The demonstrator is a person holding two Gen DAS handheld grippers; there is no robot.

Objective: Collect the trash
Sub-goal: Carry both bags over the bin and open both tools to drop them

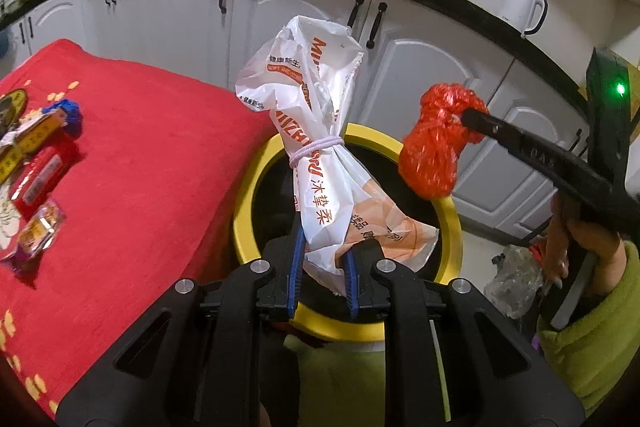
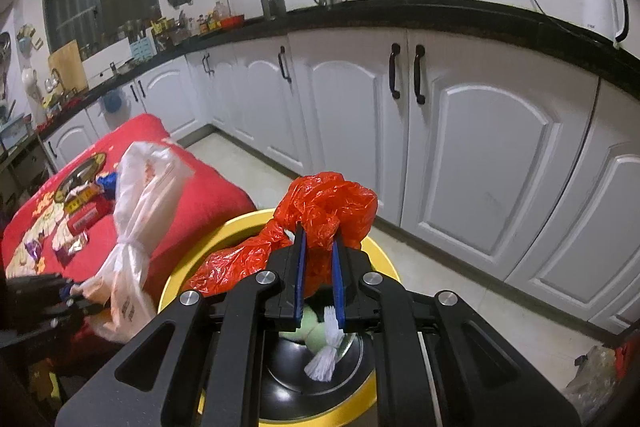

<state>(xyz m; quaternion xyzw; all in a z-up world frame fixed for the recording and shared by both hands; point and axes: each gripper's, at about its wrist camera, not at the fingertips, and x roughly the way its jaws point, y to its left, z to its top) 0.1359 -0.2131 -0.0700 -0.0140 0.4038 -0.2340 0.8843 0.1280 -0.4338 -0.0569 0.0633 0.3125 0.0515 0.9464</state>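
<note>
The left tool (image 1: 322, 277) is clamped on the lower end of a white plastic bag (image 1: 320, 131) printed with orange lettering; a pale elastic band (image 1: 316, 149) cinches the bag around its middle, and the bag stands up and away from the blue pads (image 1: 297, 267) — directly above the mouth of a yellow-rimmed bin (image 1: 248, 203). In the right wrist view the same white bag (image 2: 132, 227) hangs over the left edge of the bin (image 2: 176, 287), held by the left tool (image 2: 80, 297) low at the left.

The right tool (image 2: 319, 259) is clamped on a crumpled red plastic bag (image 2: 328, 207), which bunches above the blue pads (image 2: 300, 267) and trails down to the left over the bin's rim. From the left wrist view the red bag (image 1: 436, 143) shows as a tight wad at the tip of the right tool (image 1: 466, 117), held over the far right side of the bin, beside the white bag but not touching it. A hand (image 1: 560, 251) in a green sleeve (image 1: 600, 327) grips that tool.

Inside the bin lie a pale green item (image 2: 316, 323) and a white tassel-like scrap (image 2: 326, 355). To the left stands a red-covered counter (image 1: 132, 163) with small packets (image 1: 38, 231) on it — none of them touched by either tool.
</note>
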